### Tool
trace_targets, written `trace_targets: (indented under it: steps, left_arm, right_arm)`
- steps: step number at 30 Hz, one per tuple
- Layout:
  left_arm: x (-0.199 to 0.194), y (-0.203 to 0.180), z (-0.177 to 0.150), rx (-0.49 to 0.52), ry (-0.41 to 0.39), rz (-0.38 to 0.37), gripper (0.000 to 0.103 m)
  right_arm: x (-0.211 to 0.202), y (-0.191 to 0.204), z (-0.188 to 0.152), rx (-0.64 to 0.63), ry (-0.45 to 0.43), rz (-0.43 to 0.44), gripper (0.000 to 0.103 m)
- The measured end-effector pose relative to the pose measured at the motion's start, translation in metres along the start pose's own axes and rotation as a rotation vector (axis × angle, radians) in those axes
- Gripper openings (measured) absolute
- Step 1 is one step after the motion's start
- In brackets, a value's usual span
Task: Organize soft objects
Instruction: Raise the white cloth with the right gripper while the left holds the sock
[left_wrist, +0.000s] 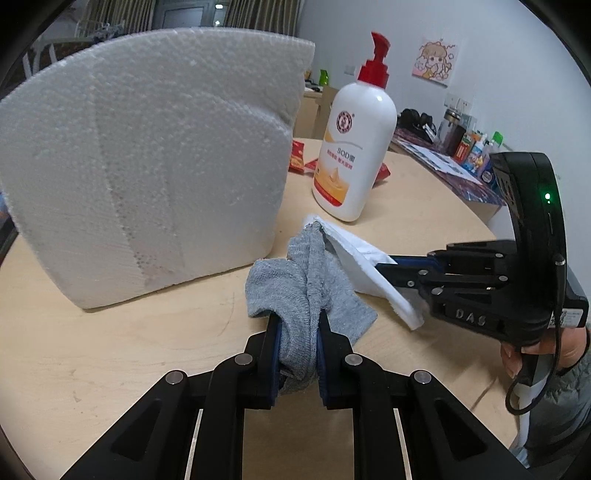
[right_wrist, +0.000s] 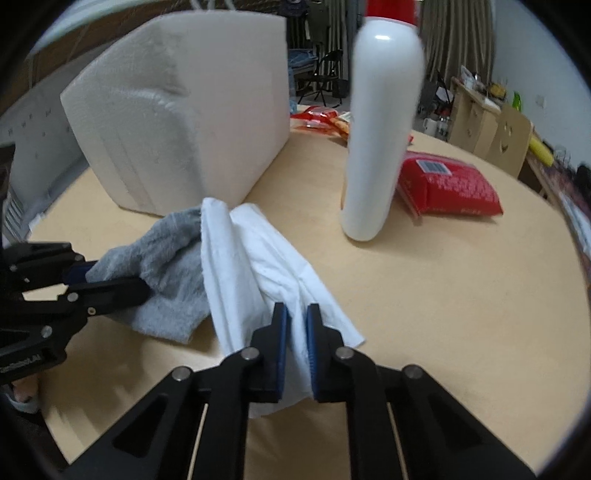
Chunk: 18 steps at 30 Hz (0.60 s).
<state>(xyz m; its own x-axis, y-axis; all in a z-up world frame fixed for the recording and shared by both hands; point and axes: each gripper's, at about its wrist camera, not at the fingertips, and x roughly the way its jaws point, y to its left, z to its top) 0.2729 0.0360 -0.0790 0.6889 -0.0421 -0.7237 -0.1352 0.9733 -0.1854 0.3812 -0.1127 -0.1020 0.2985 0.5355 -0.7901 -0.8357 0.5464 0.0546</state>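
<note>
A grey sock (left_wrist: 314, 288) lies bunched on the wooden table (left_wrist: 110, 350), and my left gripper (left_wrist: 298, 325) is shut on its near end. A white sock (right_wrist: 255, 266) stretches beside it, their far ends touching. My right gripper (right_wrist: 296, 314) is shut on the white sock's near end, the fabric pinched between its blue pads. In the left wrist view the right gripper (left_wrist: 380, 266) comes in from the right with the white sock (left_wrist: 362, 258) in its jaws. In the right wrist view the left gripper (right_wrist: 92, 275) enters from the left, clamped on the grey sock (right_wrist: 166, 266).
A large white foam block (left_wrist: 147, 162) stands just behind the socks. A white pump bottle with a red top (left_wrist: 354, 147) stands to the right of it. Red snack packets (right_wrist: 450, 188) lie by the bottle. A cluttered side table (left_wrist: 454, 155) is at the back right.
</note>
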Motion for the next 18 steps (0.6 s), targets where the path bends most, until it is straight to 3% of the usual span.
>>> trace_targets:
  steps: [6, 18]
  left_arm:
    - [-0.013, 0.002, -0.002, -0.002, -0.024, 0.010, 0.017]
    - [-0.029, -0.005, -0.006, 0.000, -0.059, 0.036, 0.017]
  right_arm:
    - [-0.023, -0.018, -0.009, 0.125, -0.080, 0.013, 0.013]
    - [-0.046, -0.017, -0.022, 0.147, -0.144, 0.047, 0.010]
